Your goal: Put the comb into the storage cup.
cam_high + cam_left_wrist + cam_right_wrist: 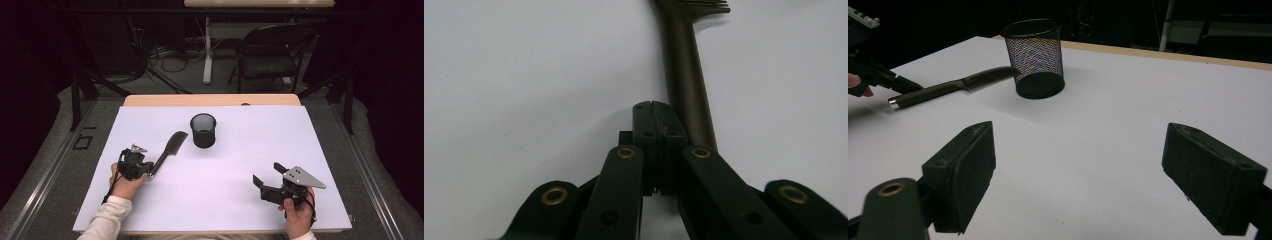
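Comb (169,148) lies flat on the white bench (225,200), on the left side. Its handle end is close to the left hand-held gripper (145,169), and its teeth end points away toward the black mesh cup (203,130), up and to the right. So the comb's long line runs from that gripper to the cup.

In the left gripper view, the jaws are pressed shut with nothing between them, and the handle lies just beside them, on their right. It may touch them; I cannot tell.

The right hand-held gripper (266,181) sits well apart, on the other side of the bench. Its jaws are wide open and hold nothing.

The left hand is much nearer the comb. I think it must open its jaws and slide over the handle to grab it.
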Available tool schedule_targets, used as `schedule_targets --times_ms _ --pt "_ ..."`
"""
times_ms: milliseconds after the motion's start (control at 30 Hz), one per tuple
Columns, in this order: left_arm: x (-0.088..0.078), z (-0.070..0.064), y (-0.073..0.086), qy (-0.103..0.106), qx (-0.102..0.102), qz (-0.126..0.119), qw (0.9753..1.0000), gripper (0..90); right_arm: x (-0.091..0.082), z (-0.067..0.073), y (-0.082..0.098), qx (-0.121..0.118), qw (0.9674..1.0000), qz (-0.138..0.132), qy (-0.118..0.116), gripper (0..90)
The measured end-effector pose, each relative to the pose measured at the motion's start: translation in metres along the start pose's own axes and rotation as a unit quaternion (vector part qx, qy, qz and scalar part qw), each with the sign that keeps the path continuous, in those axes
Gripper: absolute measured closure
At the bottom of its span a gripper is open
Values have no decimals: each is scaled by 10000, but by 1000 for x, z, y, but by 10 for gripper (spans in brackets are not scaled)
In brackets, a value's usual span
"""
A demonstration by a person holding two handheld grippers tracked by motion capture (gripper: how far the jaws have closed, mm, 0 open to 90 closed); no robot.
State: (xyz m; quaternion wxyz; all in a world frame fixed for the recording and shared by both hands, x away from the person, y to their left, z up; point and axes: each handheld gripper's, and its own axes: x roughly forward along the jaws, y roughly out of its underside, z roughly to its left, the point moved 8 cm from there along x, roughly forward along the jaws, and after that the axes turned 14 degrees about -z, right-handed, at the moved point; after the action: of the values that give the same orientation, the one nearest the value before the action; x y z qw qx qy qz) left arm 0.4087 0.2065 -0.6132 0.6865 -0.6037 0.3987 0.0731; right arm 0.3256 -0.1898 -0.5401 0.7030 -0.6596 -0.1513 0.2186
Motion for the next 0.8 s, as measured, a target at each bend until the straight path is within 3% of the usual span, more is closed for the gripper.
schedule_targets --times_ms 800 --pt "-5 -5 -5 0 78 -22 10000 852 0 -1 0 16 10000 20 20 137"
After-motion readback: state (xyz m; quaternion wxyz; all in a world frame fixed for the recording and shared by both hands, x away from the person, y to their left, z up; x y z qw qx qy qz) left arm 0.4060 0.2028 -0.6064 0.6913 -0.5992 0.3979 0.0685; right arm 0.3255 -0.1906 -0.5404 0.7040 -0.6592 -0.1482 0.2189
